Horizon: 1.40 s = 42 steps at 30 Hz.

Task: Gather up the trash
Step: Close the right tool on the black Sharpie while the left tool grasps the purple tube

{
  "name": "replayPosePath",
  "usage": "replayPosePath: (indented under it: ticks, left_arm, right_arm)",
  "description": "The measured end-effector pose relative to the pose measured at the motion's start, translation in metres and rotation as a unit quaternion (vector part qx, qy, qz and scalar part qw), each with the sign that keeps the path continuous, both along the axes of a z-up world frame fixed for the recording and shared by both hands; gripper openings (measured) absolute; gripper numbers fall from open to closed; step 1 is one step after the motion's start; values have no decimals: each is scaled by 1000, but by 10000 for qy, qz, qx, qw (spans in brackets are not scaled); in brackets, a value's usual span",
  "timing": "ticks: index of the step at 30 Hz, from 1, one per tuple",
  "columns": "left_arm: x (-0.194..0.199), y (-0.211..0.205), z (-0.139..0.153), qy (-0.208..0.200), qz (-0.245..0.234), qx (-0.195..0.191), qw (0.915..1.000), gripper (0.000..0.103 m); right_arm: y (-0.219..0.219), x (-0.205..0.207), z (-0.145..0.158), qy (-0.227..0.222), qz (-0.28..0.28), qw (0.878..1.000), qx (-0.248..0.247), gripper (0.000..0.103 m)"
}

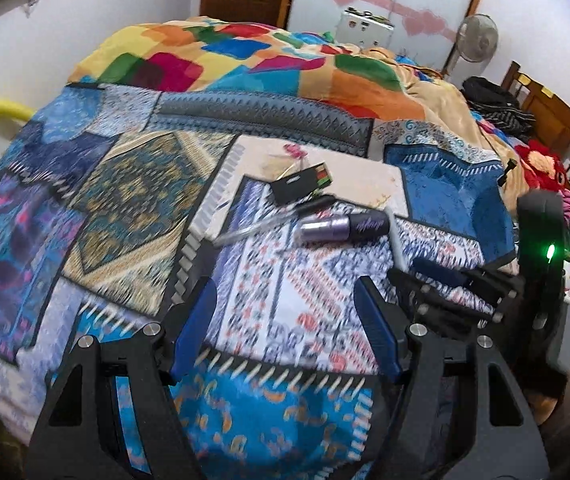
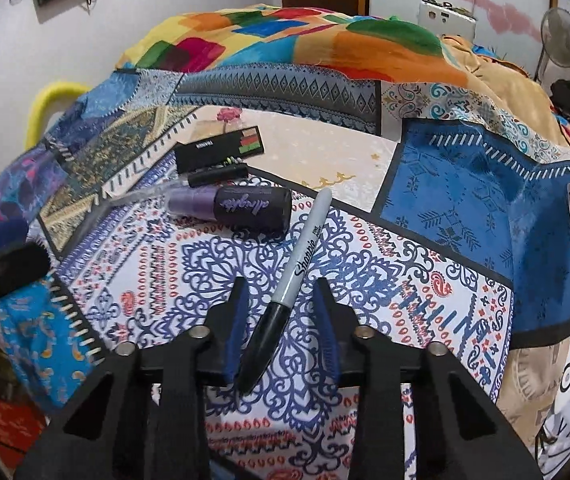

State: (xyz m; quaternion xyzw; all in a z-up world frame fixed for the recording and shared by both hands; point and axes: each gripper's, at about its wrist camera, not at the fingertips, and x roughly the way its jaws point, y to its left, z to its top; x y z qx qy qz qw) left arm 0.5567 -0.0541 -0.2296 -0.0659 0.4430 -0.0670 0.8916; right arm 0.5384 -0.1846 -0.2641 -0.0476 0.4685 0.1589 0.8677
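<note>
Already the right gripper point(image 2: 281, 320) straddles the marker point(image 2: 293, 272), jaws half-open either side of its glossy black cap, seemingly lined up to pinch. Beyond its grey tip lies a smooth purple bottle point(image 2: 233, 208) on the patterned bedspread point(image 2: 465, 184). Left gripper point(image 1: 285, 304) hovers wide, empty.

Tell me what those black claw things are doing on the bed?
Someone is picking up small clutter off a patterned bedspread with two hand-held grippers. The right gripper has its jaws open on either side of a Sharpie marker, not squeezing it yet. The left gripper is open and empty. Farther back lie a purple spray bottle, a black tube and a small black box.
</note>
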Motion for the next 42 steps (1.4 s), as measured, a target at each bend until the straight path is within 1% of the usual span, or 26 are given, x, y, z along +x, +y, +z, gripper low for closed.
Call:
replayPosePath:
  ticks: [3, 5, 8, 10, 14, 15, 16, 17, 19, 22, 25, 26, 27, 33, 35, 36, 38, 39, 40, 41, 42]
  left_arm:
    - [21, -7, -4, 20, -195, -101, 9998, 70]
    - [37, -15, -8, 65, -347, -176, 9992, 70]
    - [57, -28, -13, 52, -595, -205, 9980, 70]
    - [67, -37, -17, 56, -726, -193, 9972, 69]
    - [92, -49, -26, 135, -985, -412, 9942, 67]
    - [96, -51, -28, 169, -1039, -439, 9935, 65]
    - [100, -54, -31, 214, -1088, -446, 9928, 62]
    - [104, -57, -35, 299, -1157, -447, 9918, 61]
    - [106, -61, -39, 427, -1254, -466, 9901, 61]
    - [101, -65, -44, 511, -1340, -397, 9889, 61]
    - [96, -67, -50, 684, -1360, -429, 9874, 61]
    - [91, -68, -53, 745, -1392, -400, 9866, 61]
    - [87, -69, -52, 686, -1398, -321, 9873, 61]
    - [62, -81, -53, 743, -1569, 152, 9847, 61]
    - [54, -86, -56, 799, -1598, 397, 9831, 61]
    - [50, -89, -56, 731, -1592, 539, 9831, 60]
    - [42, -94, -57, 669, -1616, 837, 9810, 55]
    - [38, -96, -57, 637, -1614, 957, 9802, 48]
    - [35, -97, -56, 632, -1617, 947, 9802, 39]
    - [34, -97, -56, 663, -1585, 899, 9810, 36]
    - [34, -98, -56, 697, -1535, 903, 9815, 36]
  right_arm:
    - [-2, 3, -3, -48, 53, 10000, -49, 16]
    - [-4, 3, -3, -36, 199, 9998, -13, 14]
    - [-9, 1, -3, -49, 295, 9995, 36, 12]
    - [-17, 0, -3, -24, 242, 9997, 79, 12]
    - [-42, 1, 0, 51, 23, 9996, 260, 12]
    - [-46, 2, 0, 61, -32, 9996, 289, 12]
    - [-52, 2, 0, 80, -87, 9994, 317, 12]
    - [-55, 3, 0, 86, -125, 9993, 327, 12]
    - [-63, 2, 0, 107, -186, 9991, 366, 12]
    - [-68, 0, -1, 151, -231, 9987, 438, 12]
    - [-69, -1, -2, 153, -235, 9984, 495, 12]
    - [-70, -2, -2, 150, -233, 9984, 499, 12]
    - [-69, -2, -2, 150, -232, 9984, 502, 12]
    - [-72, -3, -4, 199, -218, 9979, 572, 12]
    - [-72, -4, -3, 206, -210, 9979, 571, 12]
    - [-72, -5, -3, 214, -204, 9980, 557, 12]
    - [-72, -8, -3, 243, -195, 9980, 555, 12]
    - [-73, -10, -3, 255, -192, 9979, 565, 12]
    - [-73, -11, -3, 281, -183, 9978, 579, 12]
    - [-73, -12, -3, 296, -178, 9977, 582, 12]
    - [-73, -14, -3, 316, -172, 9977, 581, 12]
